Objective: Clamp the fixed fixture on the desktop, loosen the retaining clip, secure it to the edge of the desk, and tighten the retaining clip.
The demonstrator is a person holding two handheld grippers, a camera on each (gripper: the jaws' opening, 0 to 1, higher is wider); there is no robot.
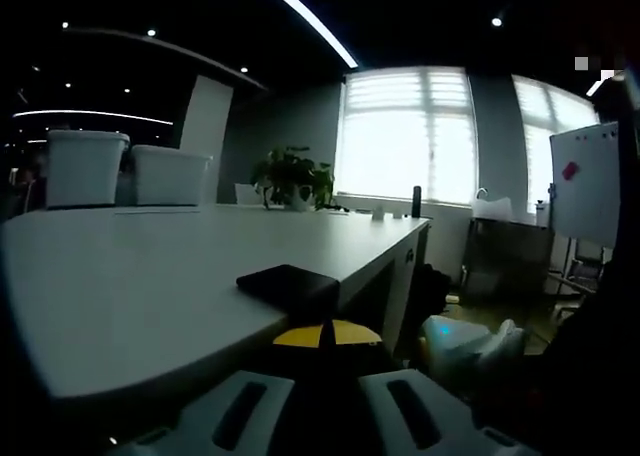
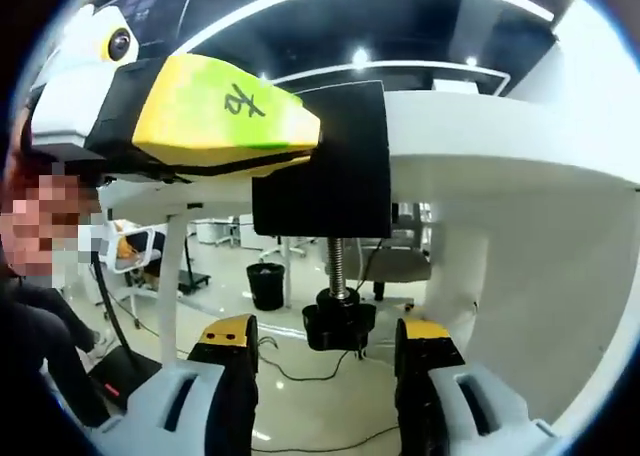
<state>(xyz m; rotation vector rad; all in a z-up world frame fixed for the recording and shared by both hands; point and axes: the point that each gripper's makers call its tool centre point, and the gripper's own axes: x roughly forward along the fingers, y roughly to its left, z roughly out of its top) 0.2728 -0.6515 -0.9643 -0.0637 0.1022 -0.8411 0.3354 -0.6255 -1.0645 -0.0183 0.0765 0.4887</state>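
Observation:
A black clamp fixture point(image 2: 335, 161) sits over the edge of the white desk point(image 2: 500, 126). Its top plate point(image 1: 288, 281) lies flat on the desktop point(image 1: 130, 286) at the near edge. My left gripper point(image 1: 325, 334) has its yellow-tipped jaws closed together on the fixture. In the right gripper view the left gripper point(image 2: 300, 141) comes in from the left and holds the fixture's body. Below the desk a threaded screw point(image 2: 338, 261) hangs down to a black knob point(image 2: 339, 323). My right gripper point(image 2: 330, 351) is open, one jaw on each side of the knob with gaps.
Two white bins point(image 1: 85, 166) and a potted plant point(image 1: 293, 176) stand at the far side of the desktop. A whiteboard point(image 1: 585, 181) stands to the right. Under the desk are a leg point(image 2: 172, 276), a dark waste bin point(image 2: 266, 284) and a person at the left.

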